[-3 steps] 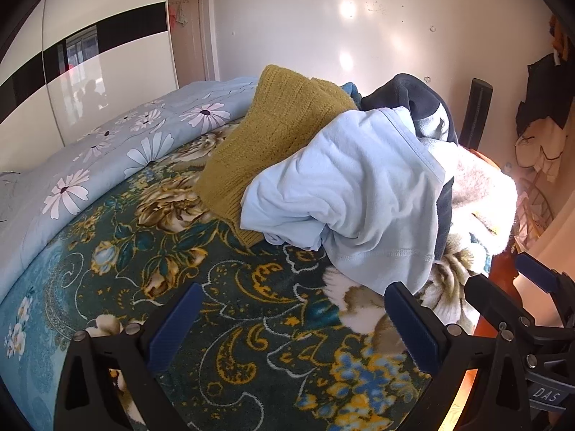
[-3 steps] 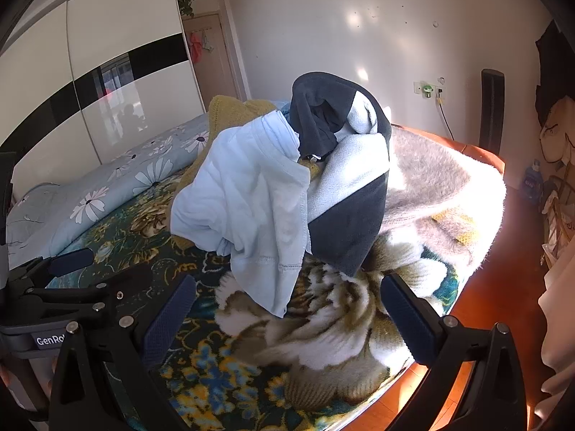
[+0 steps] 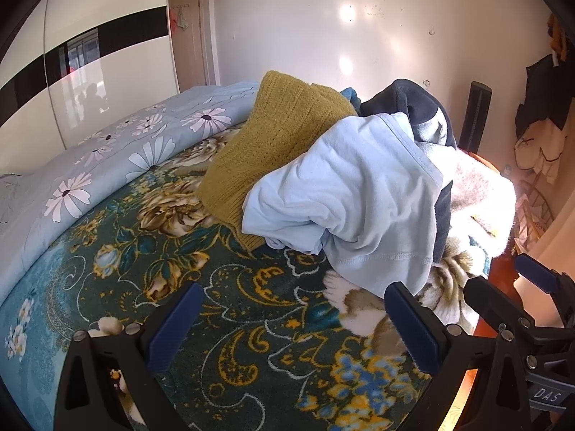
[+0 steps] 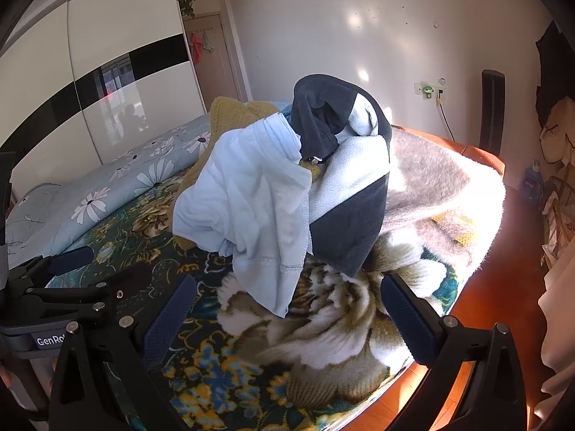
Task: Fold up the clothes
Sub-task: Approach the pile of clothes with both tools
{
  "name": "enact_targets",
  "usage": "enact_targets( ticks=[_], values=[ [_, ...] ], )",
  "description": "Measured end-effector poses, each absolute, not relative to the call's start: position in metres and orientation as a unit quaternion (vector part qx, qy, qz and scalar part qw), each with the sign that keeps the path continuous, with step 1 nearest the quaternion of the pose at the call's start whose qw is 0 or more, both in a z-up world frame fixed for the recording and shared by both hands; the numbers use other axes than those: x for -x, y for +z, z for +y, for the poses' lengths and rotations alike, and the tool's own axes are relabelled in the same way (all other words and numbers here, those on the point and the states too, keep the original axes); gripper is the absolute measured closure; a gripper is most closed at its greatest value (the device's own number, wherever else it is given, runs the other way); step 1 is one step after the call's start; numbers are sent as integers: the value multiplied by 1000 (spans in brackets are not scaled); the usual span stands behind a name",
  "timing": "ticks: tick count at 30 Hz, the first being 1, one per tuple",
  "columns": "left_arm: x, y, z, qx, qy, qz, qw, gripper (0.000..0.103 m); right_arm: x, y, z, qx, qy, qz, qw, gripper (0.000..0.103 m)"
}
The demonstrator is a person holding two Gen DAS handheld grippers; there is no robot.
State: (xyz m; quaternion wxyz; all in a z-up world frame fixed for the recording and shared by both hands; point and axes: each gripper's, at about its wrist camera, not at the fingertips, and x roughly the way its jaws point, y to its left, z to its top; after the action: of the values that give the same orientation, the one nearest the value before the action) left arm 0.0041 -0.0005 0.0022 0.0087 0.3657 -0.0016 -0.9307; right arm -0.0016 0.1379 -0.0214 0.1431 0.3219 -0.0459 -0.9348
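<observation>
A heap of clothes lies on a bed covered by a dark floral blanket [image 3: 222,287]. On top is a pale blue garment [image 3: 345,201], also in the right wrist view [image 4: 251,208]. Behind it lie a mustard knit sweater [image 3: 276,136] and a navy and grey fleece [image 4: 352,186]. My left gripper [image 3: 291,323] is open and empty, just short of the pale blue garment's hem. My right gripper [image 4: 287,316] is open and empty, near the same hem. The left gripper also shows in the right wrist view [image 4: 86,273].
A light blue daisy quilt [image 3: 107,165] lies along the bed's left side. A fluffy beige blanket [image 4: 442,194] lies at the right. The bed's orange wooden edge [image 4: 478,309] and floor are at the right. A wardrobe [image 4: 90,82] stands behind the bed.
</observation>
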Motion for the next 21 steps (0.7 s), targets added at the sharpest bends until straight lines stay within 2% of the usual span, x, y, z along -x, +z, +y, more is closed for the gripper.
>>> enact_targets(
  ticks=[13,21],
  values=[
    [-16,16,-6,-339,-941,-14,19,0,-9,-6,129,-299,-940,-32,161,0],
    [-22,28,-1,-310,-949,-50,32,0,-11,2,128,-288,-941,-43,170,0]
  ],
)
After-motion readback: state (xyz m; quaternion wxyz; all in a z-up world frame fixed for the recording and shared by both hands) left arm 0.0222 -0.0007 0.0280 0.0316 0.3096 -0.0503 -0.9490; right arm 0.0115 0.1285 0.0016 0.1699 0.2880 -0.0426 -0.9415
